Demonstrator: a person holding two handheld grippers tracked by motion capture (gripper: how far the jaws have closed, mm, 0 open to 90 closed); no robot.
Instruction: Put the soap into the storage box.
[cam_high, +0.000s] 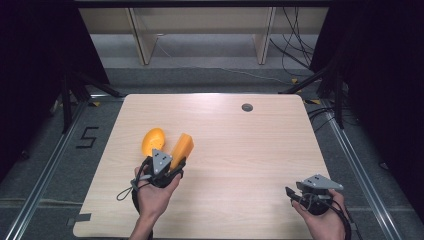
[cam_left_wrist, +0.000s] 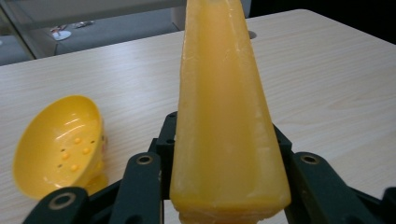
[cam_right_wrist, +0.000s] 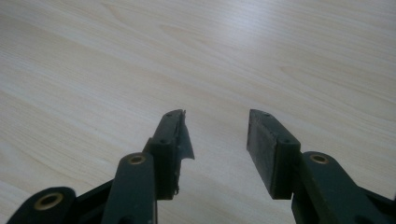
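Observation:
A long orange-yellow block (cam_high: 182, 145) (cam_left_wrist: 224, 116), shaped like a soap bar, is clamped between the jaws of my left gripper (cam_high: 172, 162) (cam_left_wrist: 224, 154) and juts forward over the table. A yellow dish with small bumps and holes (cam_high: 152, 141) (cam_left_wrist: 60, 144) lies tipped on the table just left of the block. My right gripper (cam_high: 295, 192) (cam_right_wrist: 217, 144) hovers low over bare wood near the front right, open, with nothing between its pads.
The light wooden table (cam_high: 240, 150) has a round grey cable port (cam_high: 247, 107) near its far edge. Black stands and cables flank the table on the floor. A wooden frame stands beyond the far edge.

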